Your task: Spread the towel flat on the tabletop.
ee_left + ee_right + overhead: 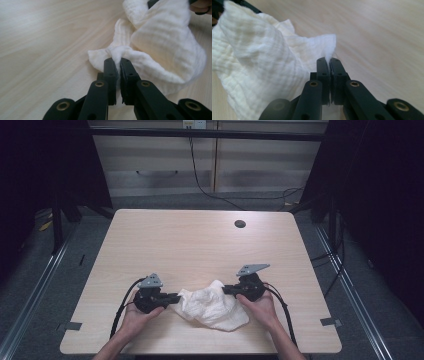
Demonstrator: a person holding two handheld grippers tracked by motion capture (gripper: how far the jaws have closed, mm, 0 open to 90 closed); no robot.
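White cloth, crumpled in a loose heap, lies on the bench near the person's edge, directly between the two grippers.

Left gripper: jaws pressed together on a bunched corner of the cloth. In the left gripper view the fabric is pinched into a narrow ridge right at the jaw tips, with the rest of it billowing away beyond and to the right of them. Grip sits at the very edge of the material, not deep in the folds.

Right gripper: same arrangement, mirrored. Jaws pinch a thin corner that sticks up just past the tips in the right gripper view; the bulk of the cloth hangs to the left of the jaws.

Reading: two opposite corners held, one per hand, both grippers pointing inward toward each other. That looks like a set-up for drawing the corners apart to spread or flatten the cloth, or for lifting it by its edge. Middle of the cloth is slack and heaped, resting on the bench.

Hands wrap each gripper body from below; cables trail back toward the person.

Containers: none on the bench. A small dark round hole in the bench top lies well beyond the jaws, far side; I cannot see whether anything is in it.
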